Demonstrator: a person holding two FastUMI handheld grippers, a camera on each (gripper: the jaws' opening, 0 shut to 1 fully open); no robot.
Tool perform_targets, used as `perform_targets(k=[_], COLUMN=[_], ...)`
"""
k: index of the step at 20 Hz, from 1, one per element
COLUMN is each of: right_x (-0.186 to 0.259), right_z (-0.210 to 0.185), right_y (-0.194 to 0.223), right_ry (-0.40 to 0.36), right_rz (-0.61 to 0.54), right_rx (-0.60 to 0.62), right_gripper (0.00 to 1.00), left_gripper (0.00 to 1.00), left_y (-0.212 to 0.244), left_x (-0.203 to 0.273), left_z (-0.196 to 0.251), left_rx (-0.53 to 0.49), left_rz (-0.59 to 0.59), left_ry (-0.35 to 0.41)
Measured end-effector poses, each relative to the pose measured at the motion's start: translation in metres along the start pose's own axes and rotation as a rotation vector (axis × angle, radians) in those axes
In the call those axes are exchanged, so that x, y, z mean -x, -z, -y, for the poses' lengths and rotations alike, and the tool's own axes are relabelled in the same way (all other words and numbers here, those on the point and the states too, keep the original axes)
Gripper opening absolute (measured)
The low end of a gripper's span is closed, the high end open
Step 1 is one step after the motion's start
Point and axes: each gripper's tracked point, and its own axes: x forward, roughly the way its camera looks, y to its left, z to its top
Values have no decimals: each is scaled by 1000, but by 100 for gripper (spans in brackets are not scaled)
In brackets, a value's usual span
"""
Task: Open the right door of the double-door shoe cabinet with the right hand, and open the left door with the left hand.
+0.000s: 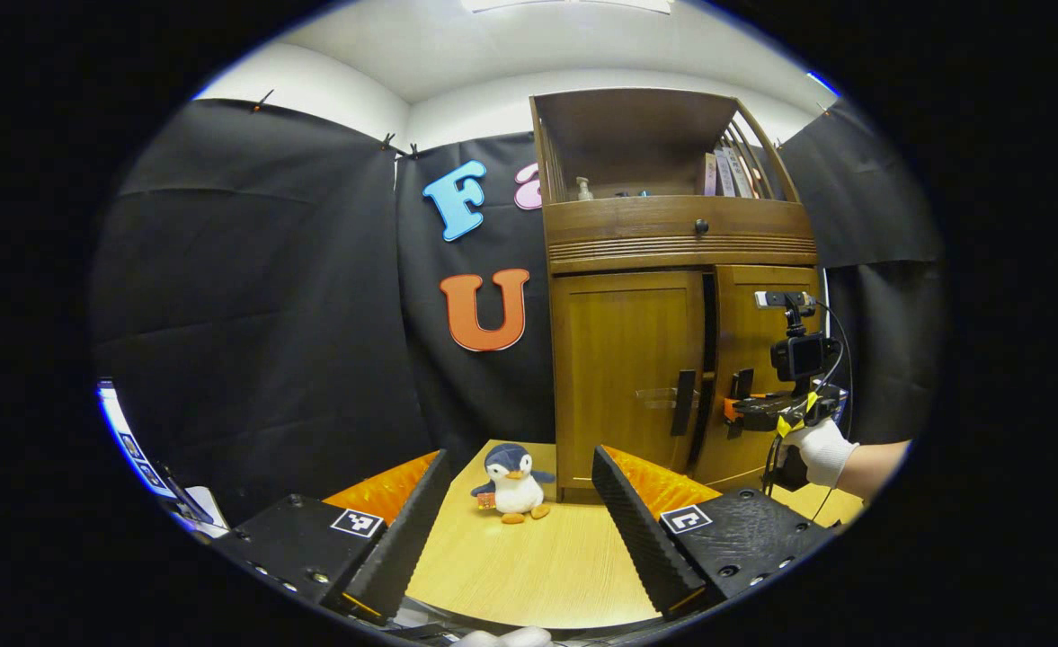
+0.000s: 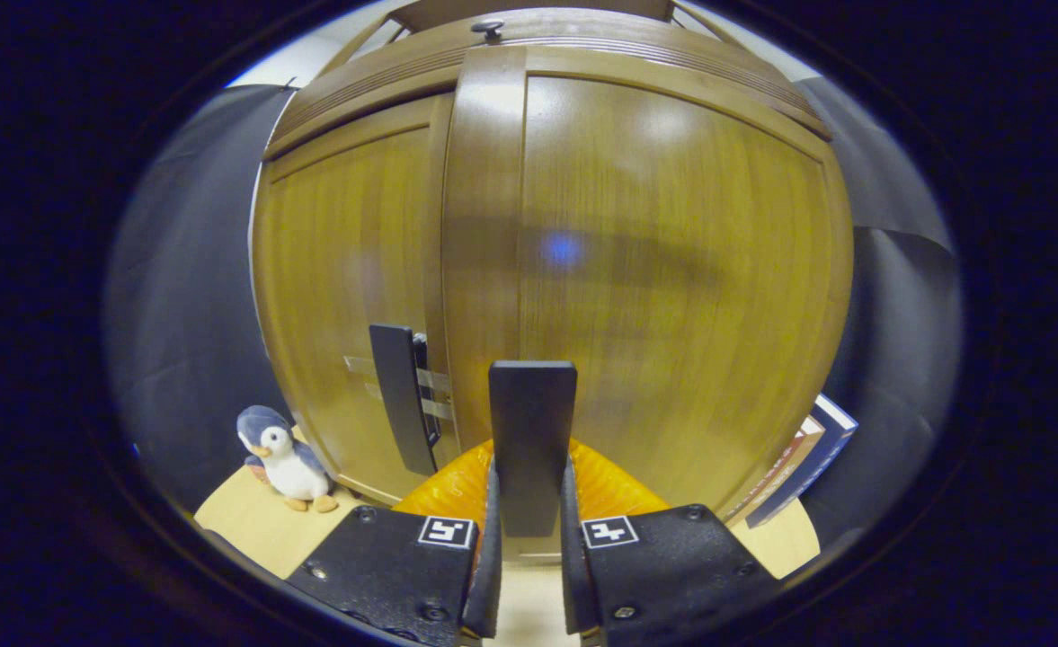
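A black-draped booth holds a wooden bench (image 1: 529, 575) with the cabinet (image 1: 672, 243) at its back and a toy penguin (image 1: 512, 483) beside it. The right gripper (image 2: 529, 557) is clenched on the right door's handle (image 2: 531, 440); that door (image 2: 672, 288) stands slightly ajar. The left gripper (image 1: 520, 530) hovers spread wide, well short of the left door (image 1: 623, 377), whose handle (image 1: 683, 402) is untouched.

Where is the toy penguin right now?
The toy penguin stands on the table, just left of the cabinet base, in the left gripper view.
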Motion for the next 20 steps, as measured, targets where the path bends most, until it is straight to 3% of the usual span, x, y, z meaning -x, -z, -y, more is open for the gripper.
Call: perform_targets(k=[20], right_x=[100], right_z=[42], right_y=[32], right_ry=[-35], right_rz=[4], right_rx=[-15], right_gripper=[29], left_gripper=[96], left_y=[-3], left_x=[2], left_z=[70], left_rx=[-19], left_rz=[2], left_ry=[149])
